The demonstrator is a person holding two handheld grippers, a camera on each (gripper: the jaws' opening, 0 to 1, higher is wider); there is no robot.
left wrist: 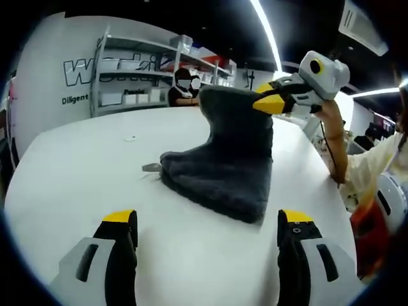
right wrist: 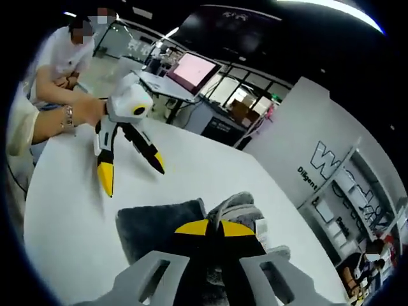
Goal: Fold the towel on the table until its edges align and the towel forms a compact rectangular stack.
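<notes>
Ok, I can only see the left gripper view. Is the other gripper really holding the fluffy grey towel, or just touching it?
Observer: Holding it. In the right gripper view, the right gripper has its yellow tips shut together on a bunched-up part of the dark grey towel.
Operator: What does my gripper look like from over there?
Observer: The left gripper is wide open over the white table, apart from the towel.
Operator: Is there anything behind my gripper?
Observer: Yes, an open laptop with a pink screen, past the table's far edge.
</notes>
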